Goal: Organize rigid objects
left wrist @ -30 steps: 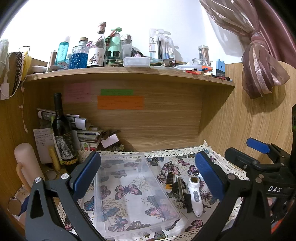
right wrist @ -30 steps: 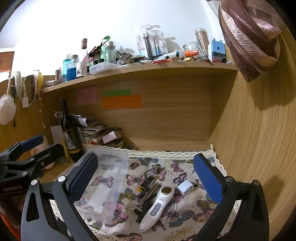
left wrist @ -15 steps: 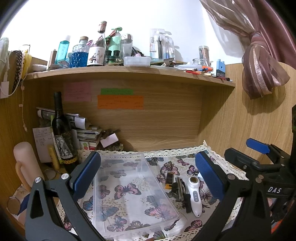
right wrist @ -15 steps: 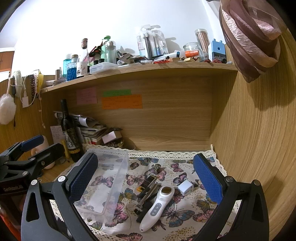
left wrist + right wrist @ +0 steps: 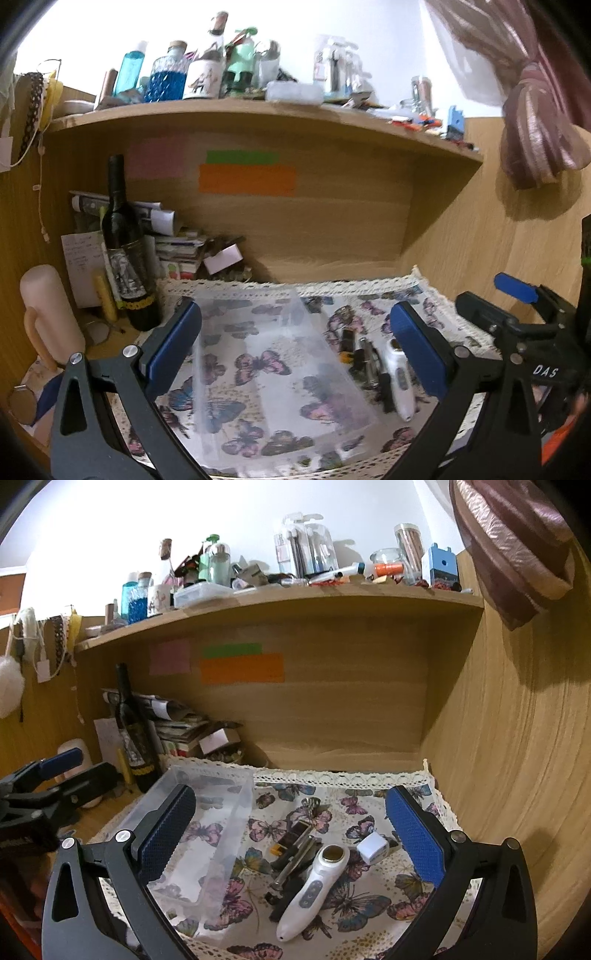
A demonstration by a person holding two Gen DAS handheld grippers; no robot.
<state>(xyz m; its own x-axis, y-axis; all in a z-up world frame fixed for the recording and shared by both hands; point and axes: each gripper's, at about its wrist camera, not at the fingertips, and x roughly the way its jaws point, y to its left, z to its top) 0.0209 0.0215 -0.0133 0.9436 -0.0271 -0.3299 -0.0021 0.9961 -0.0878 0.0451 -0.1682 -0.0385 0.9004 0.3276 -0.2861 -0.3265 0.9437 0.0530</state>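
Butterfly cloth [image 5: 369, 904] carried clear bin [image 5: 207, 834] at left edge, white handheld device [image 5: 314, 886] mid-cloth; left gripper [image 5: 295, 354], right gripper [image 5: 291, 834] both spread, empty.

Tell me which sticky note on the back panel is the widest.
The orange sticky note, directly under the shorter green note; the pink note to their left is squarer and narrower.

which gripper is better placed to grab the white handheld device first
Right. The right gripper is open with the white handheld device lying between its fingers; the left gripper frames the clear bin instead.
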